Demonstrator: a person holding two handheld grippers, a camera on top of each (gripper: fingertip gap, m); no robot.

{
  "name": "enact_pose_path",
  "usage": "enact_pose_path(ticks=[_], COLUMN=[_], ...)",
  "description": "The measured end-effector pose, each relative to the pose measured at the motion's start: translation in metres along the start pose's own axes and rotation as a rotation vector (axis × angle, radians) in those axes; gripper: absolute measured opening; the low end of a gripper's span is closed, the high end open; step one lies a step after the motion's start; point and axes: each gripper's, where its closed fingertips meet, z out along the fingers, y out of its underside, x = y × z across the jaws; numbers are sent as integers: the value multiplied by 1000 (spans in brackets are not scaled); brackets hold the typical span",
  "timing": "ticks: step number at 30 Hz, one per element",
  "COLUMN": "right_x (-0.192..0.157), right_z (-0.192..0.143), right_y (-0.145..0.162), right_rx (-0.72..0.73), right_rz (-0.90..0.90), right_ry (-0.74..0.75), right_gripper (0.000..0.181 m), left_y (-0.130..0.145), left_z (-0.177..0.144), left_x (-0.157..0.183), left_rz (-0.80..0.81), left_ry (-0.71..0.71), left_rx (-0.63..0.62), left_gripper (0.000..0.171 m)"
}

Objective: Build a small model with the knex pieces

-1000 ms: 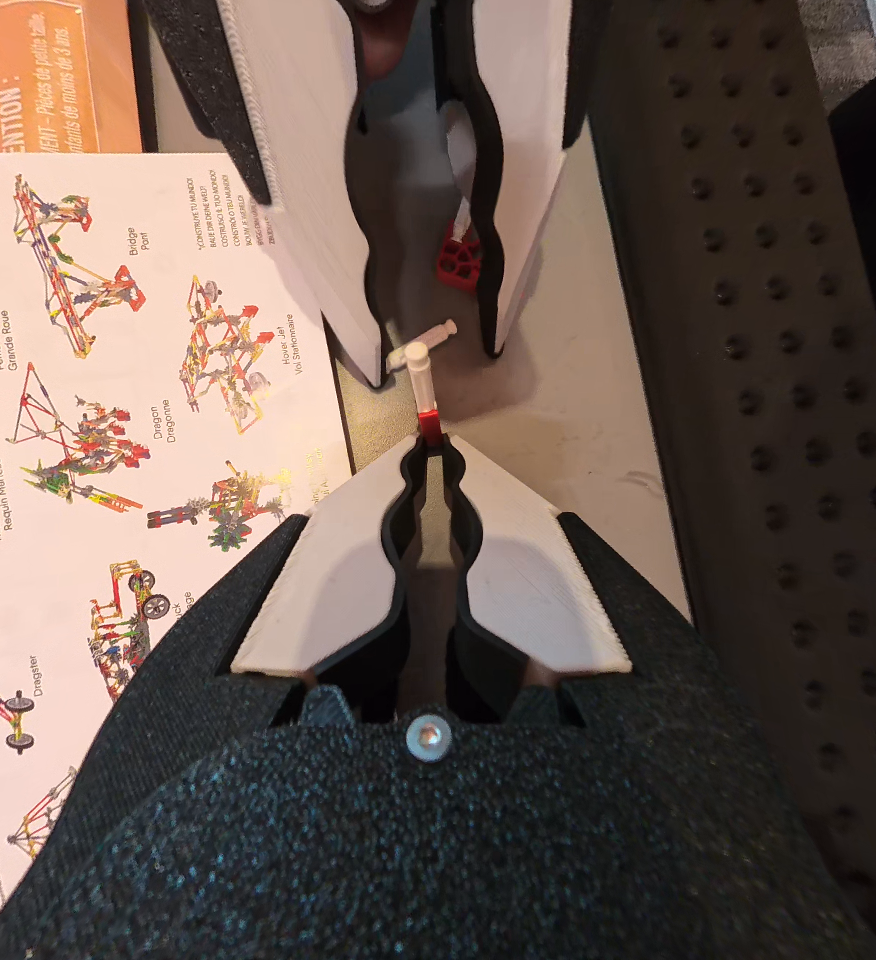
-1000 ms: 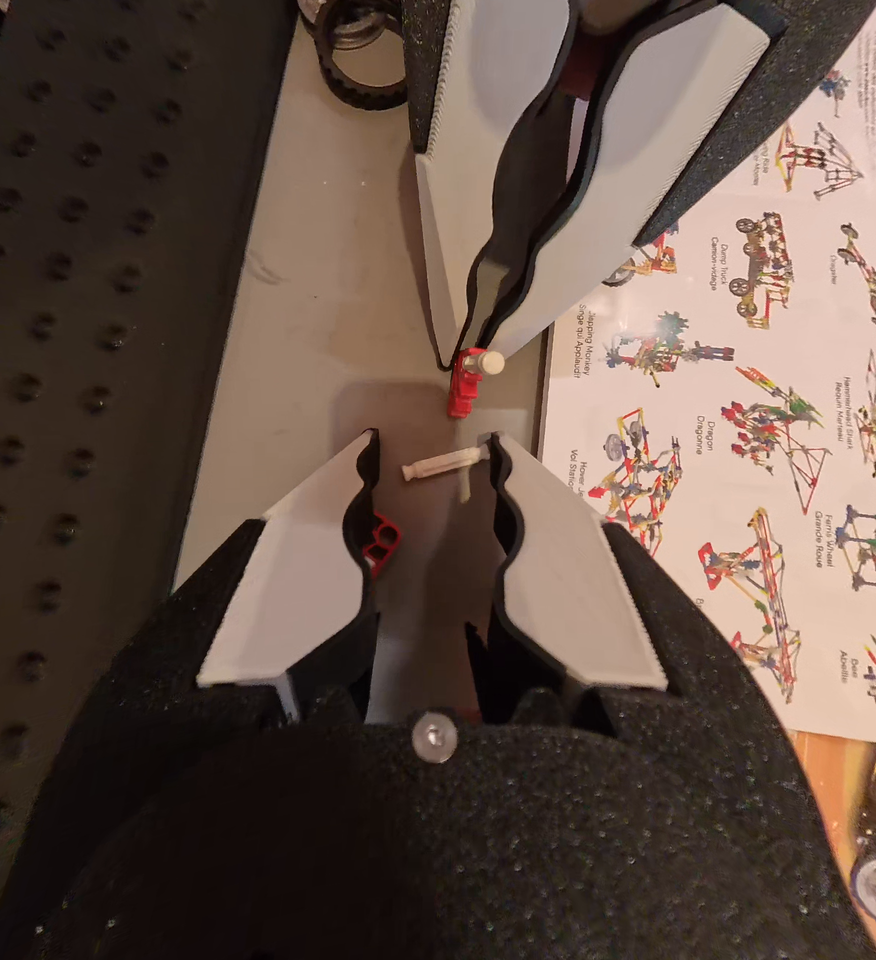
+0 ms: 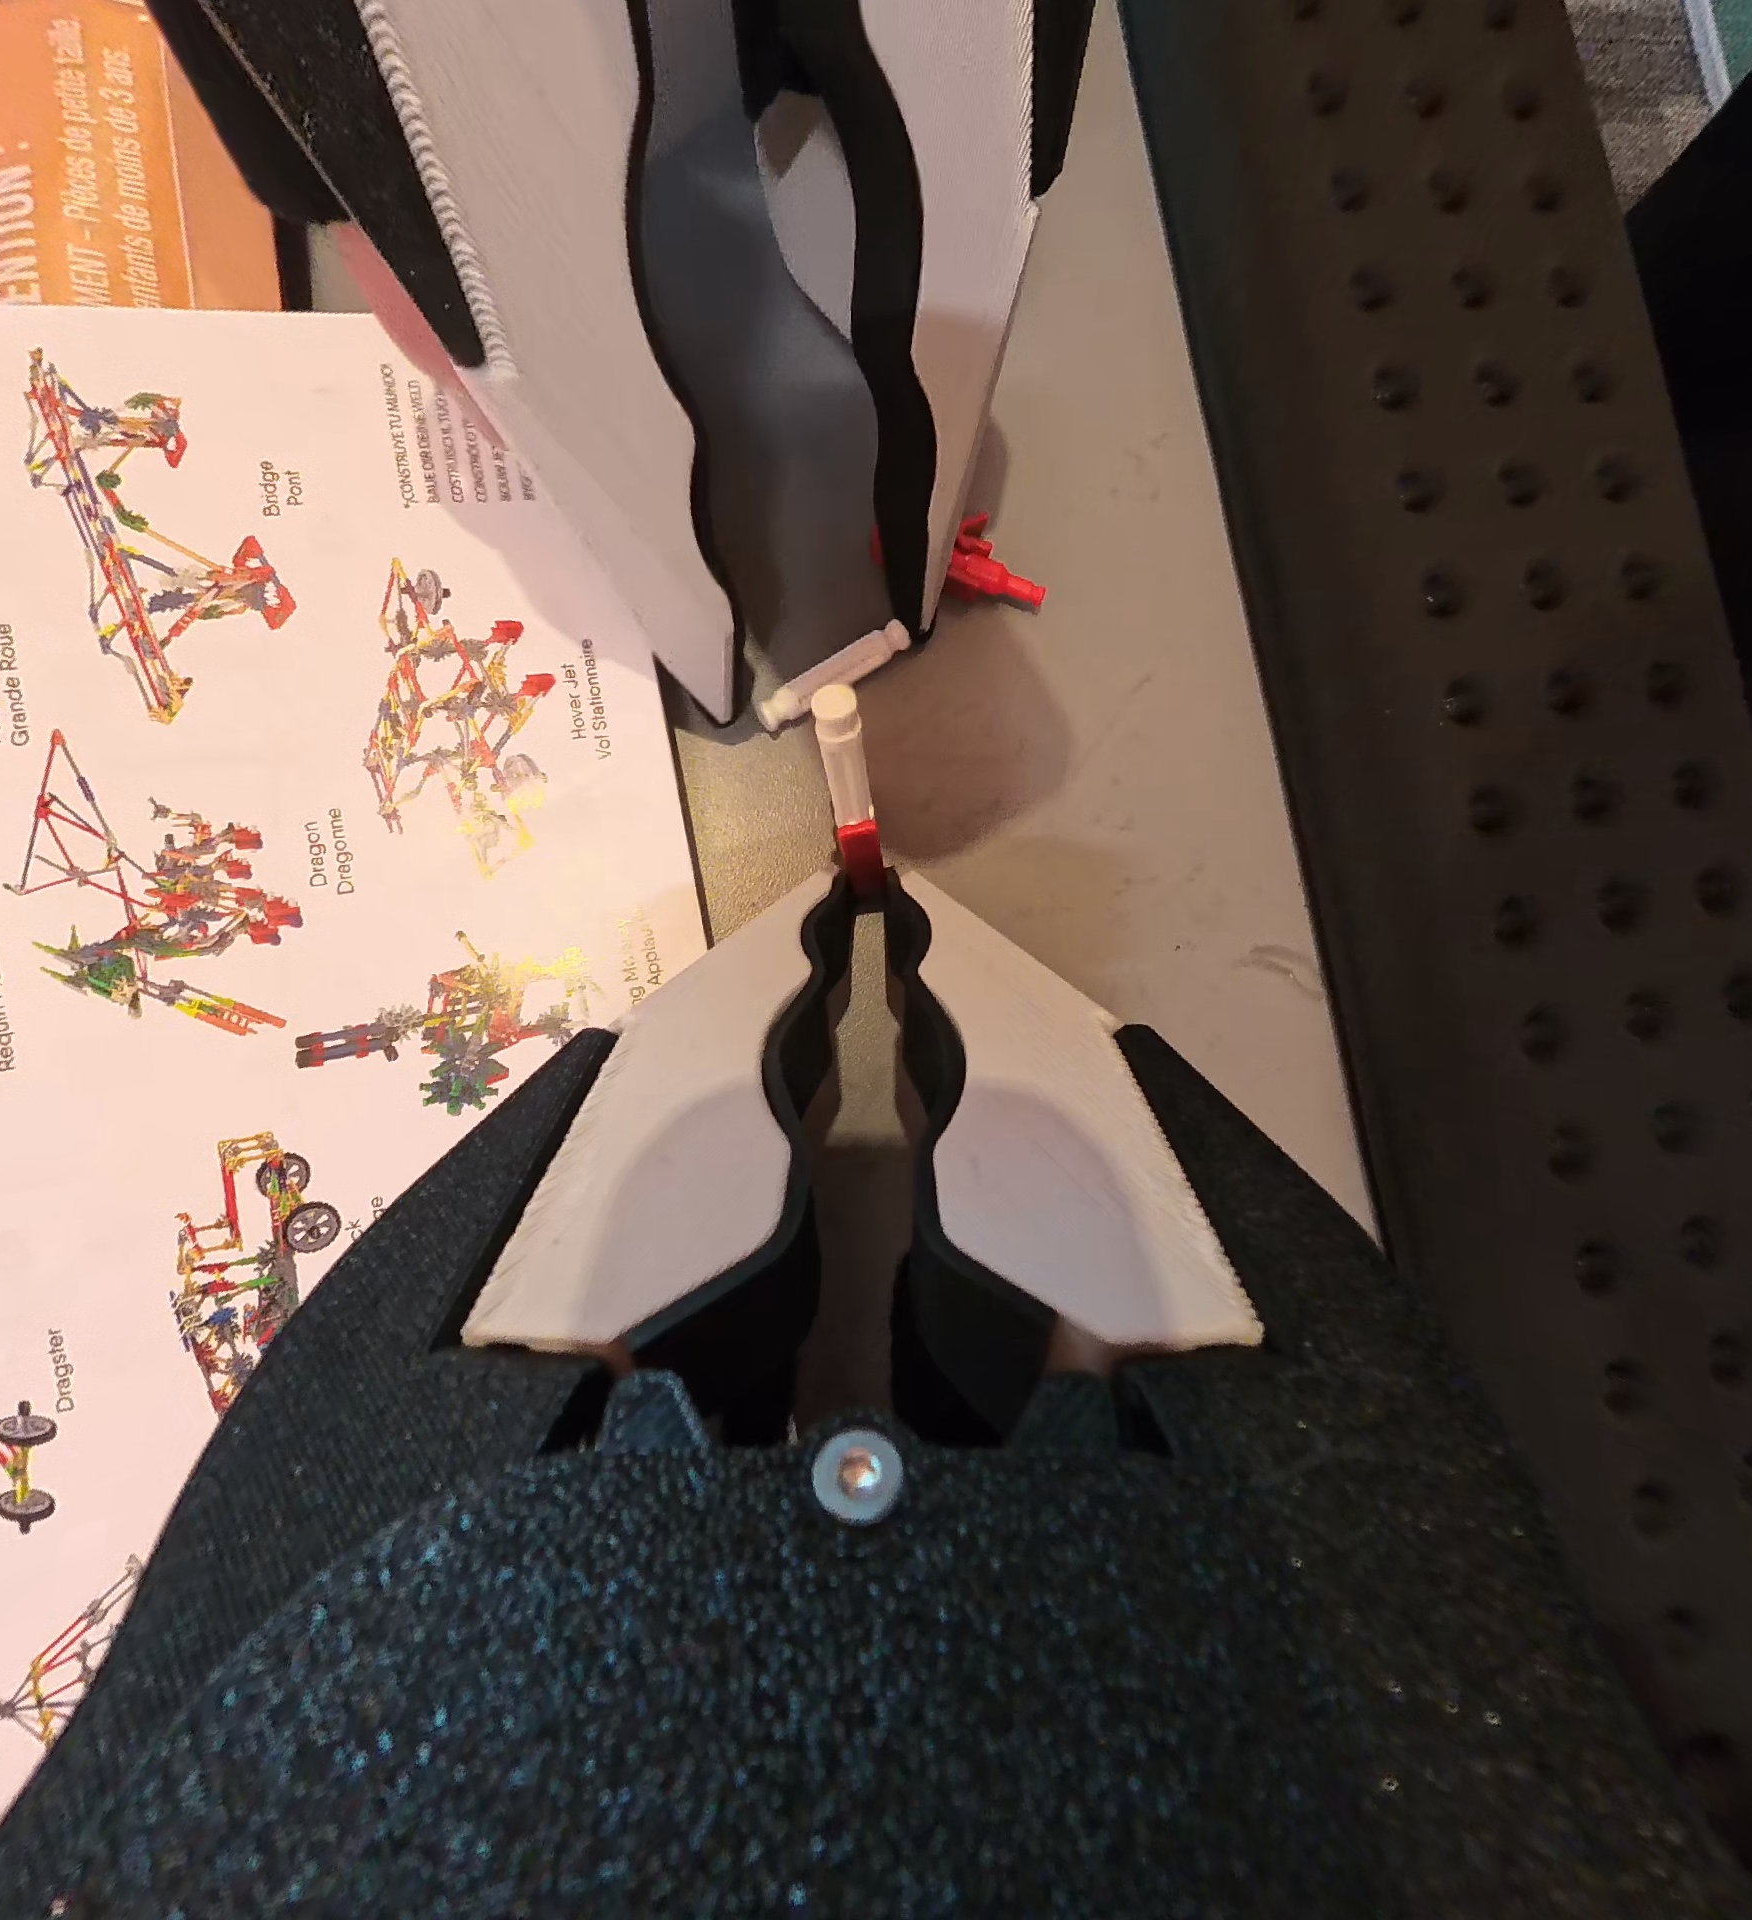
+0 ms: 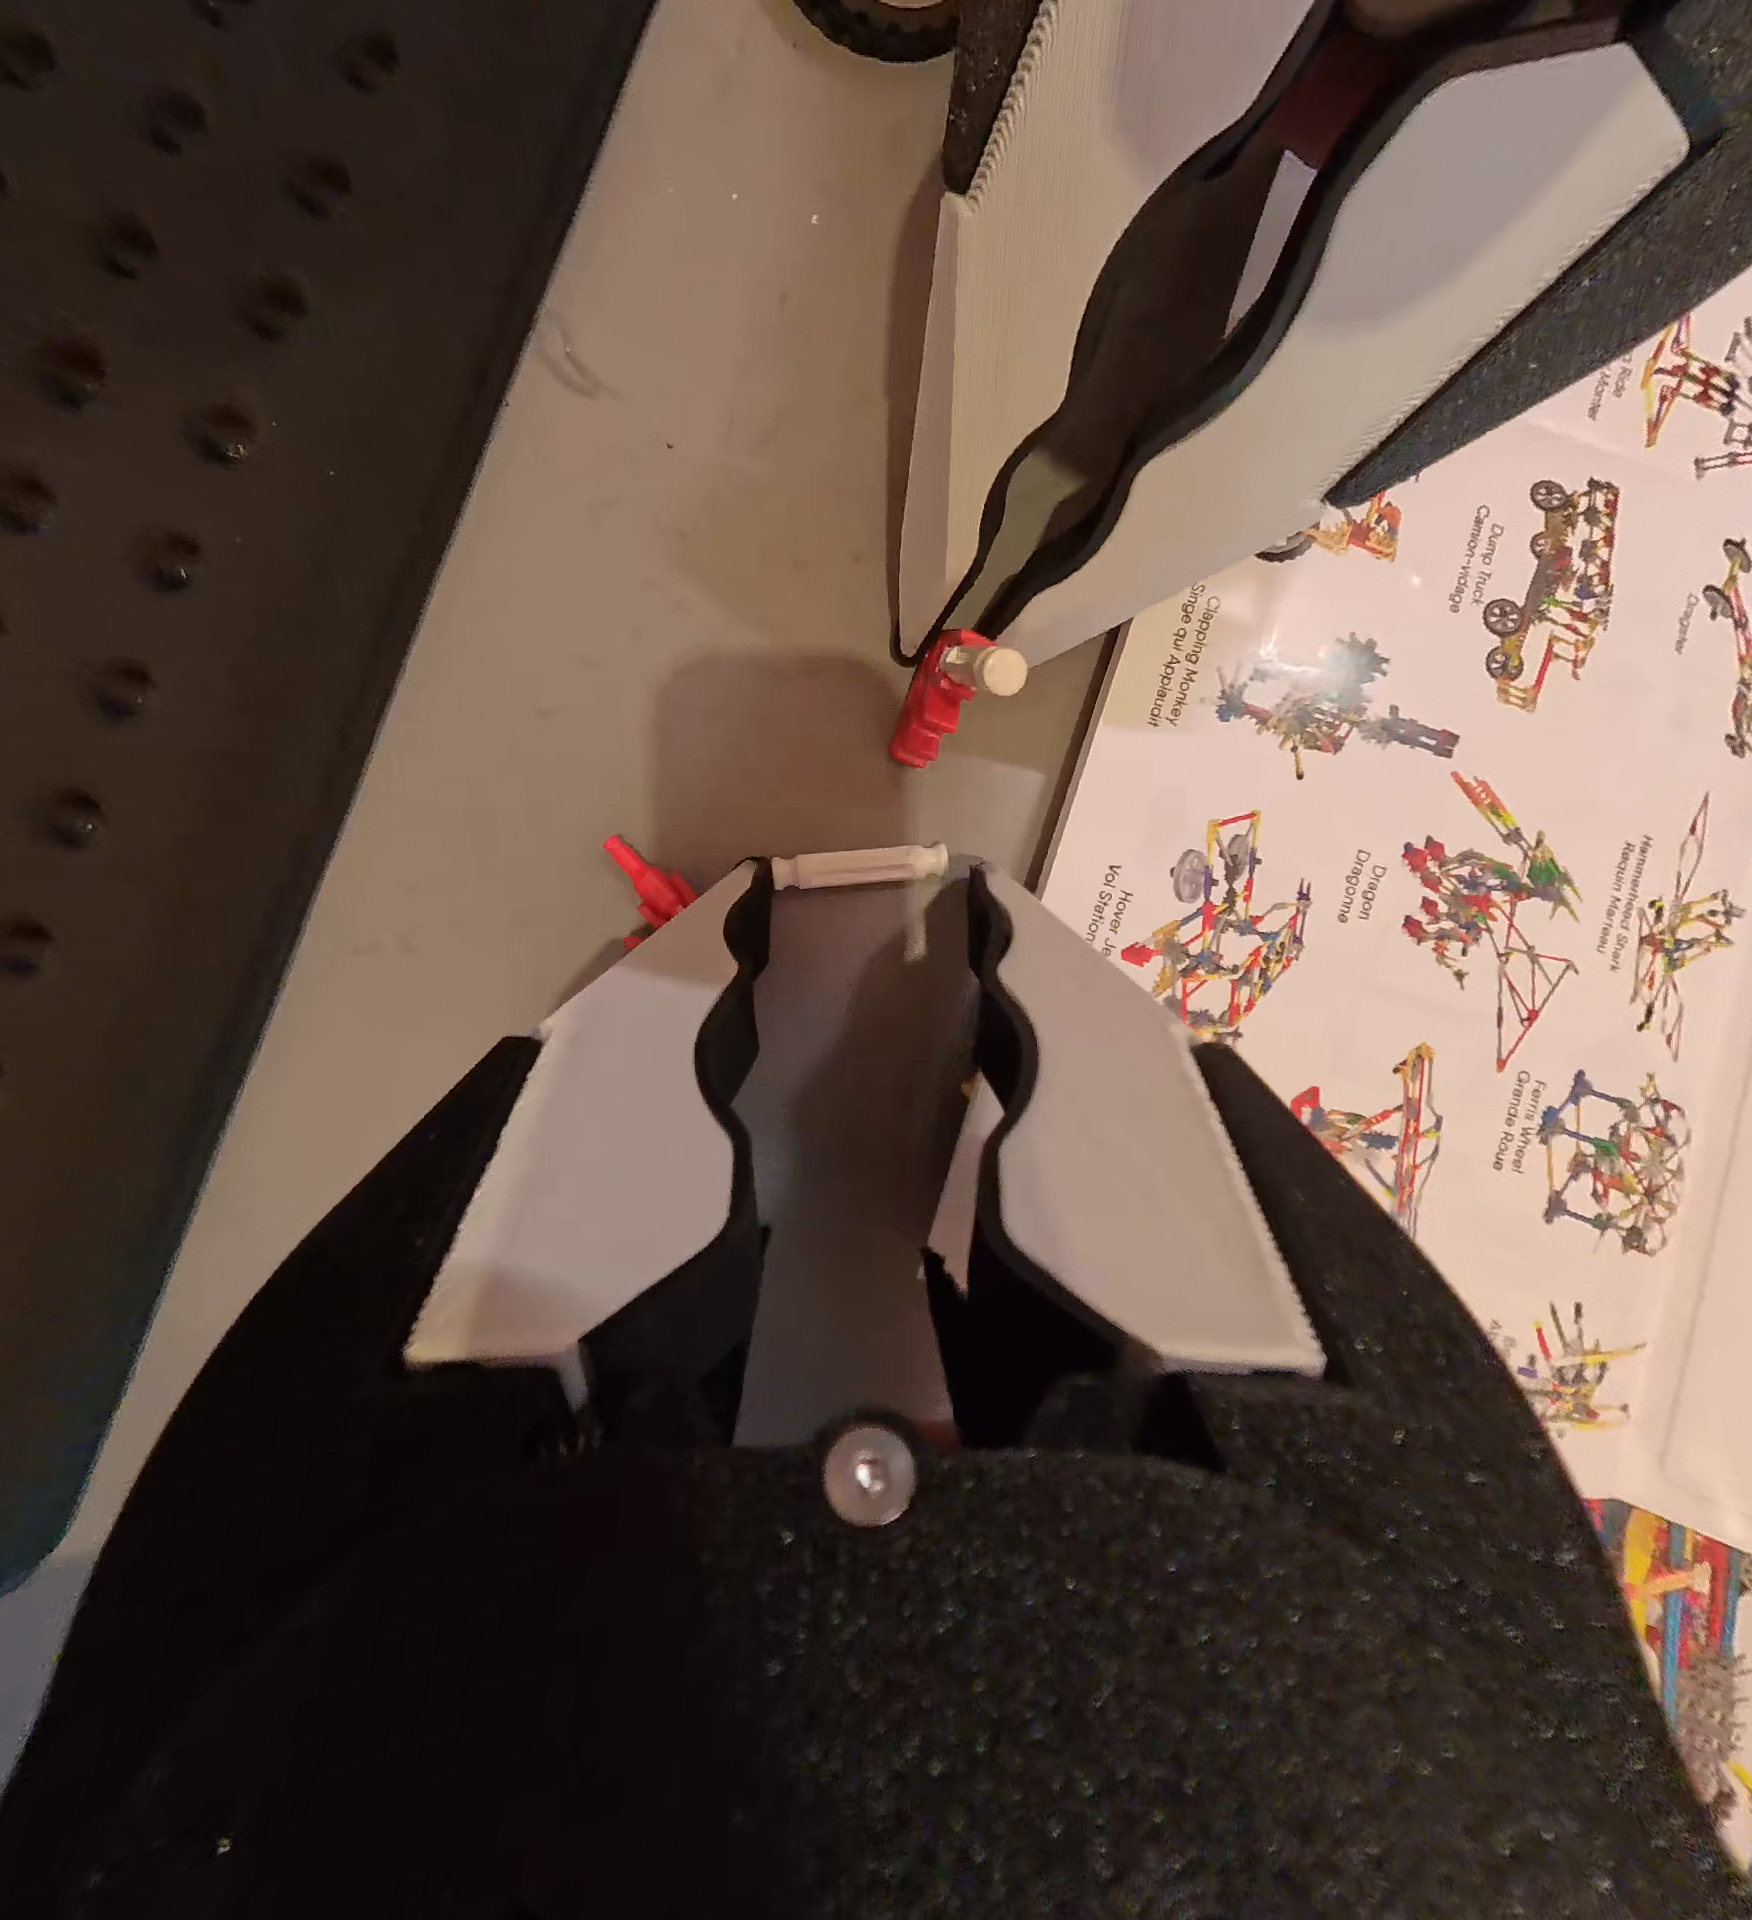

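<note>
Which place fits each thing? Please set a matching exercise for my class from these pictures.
Things:
1 red connector
2 loose white rod
3 small red piece

Places:
A lying just outside the right gripper, beside one of its fingers
B clamped in the fingers of the left gripper
C spanning the gap between the right gripper's fingertips

Pairs: 1-B; 2-C; 3-A

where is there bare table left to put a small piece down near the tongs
Bare grey table runs as a strip between the black perforated mat and the left tongs. It is crowded between the two tongs: the right tongs span a white rod, a loose red connector lies beside them, and the instruction sheet covers the other side.
</note>
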Motion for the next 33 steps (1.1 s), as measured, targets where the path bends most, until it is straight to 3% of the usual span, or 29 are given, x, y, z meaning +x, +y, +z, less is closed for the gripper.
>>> enact_pose_path(ticks=[12, 33], right_x=[-3, -5], right_z=[3, 8], right_y=[-5, -12], right_rx=[-22, 10], right_rz=[-34, 75], right_ry=[-36, 3], right_gripper=[33, 34], left_y=[0, -5], left_z=[0, 4], left_x=[0, -2], left_rz=[-10, -18], left_ry=[10, -12], left_rx=[6, 21], left_gripper=[2, 1])
